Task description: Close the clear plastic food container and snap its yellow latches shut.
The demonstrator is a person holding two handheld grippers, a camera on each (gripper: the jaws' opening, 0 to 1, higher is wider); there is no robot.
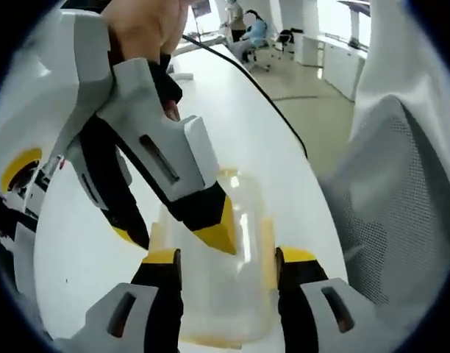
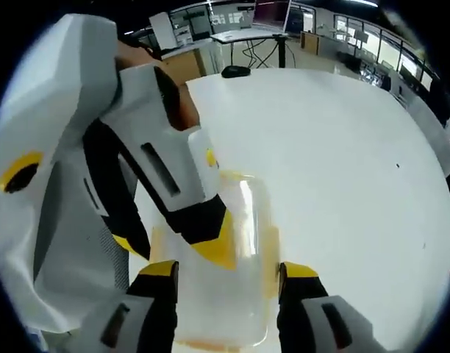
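On the white table (image 2: 343,147), the clear plastic food container (image 1: 236,257) with yellow latches (image 1: 268,243) sits between both open grippers: left gripper (image 1: 229,257), right gripper (image 2: 229,268), each flanking it at 6 o'clock.

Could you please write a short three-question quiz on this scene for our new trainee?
1. True or false: the clear plastic food container rests on a white table.
2. In the left gripper view, the left gripper has its jaws: A) on either side of the container, B) clamped on a cable, C) far from the container.
3. What colour are the latches along the container's sides?

Key: 1 true; 2 A; 3 yellow.
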